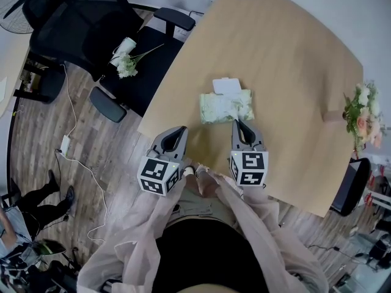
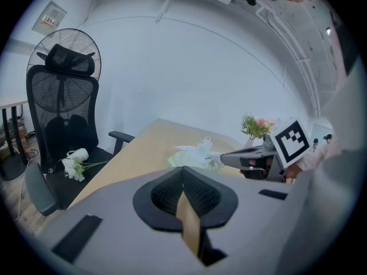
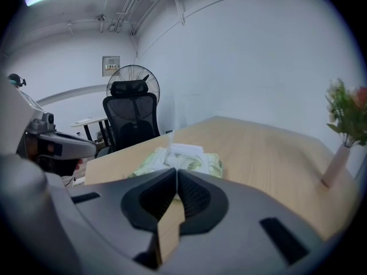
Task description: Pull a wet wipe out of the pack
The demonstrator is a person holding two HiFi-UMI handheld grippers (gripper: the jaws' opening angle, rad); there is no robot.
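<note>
With both hands tucked close to the body at the near edge of the tabletop (image 1: 287,60), neither tool is engaged with anything

left tool (image 1: 179,132): jaws closed on each other, nothing between them. It sits over the near left corner, angled gently down, off to the left of the pack and apart from it. My read: it's parked there to come in and pin the pack so the pack doesn't lift with the wipe

right tool (image 1: 239,124): also closed and empty, with its tips just short of the pack's near edge toward the right end, not touching. It looks lined up as the pulling side, and it has to open before it can pinch anything

wet wipe pack (image 1: 226,107): lies flat, long side across, around mid tabletop just ahead of both tools. Its lid (image 1: 226,85) is flipped back to the far side, so the opening faces up and is reachable from here. The right gripper view shows something white and crumpled at the opening, probably the wipe tab, but I can't confirm that

Pull not started

Farther out and clear of the work: flower vase (image 1: 361,112) at the right edge of the tabletop, office chair (image 1: 131,60) off the left side with a flower bunch (image 1: 126,66) on its seat, and a fan (image 1: 15,5) beyond that
</note>
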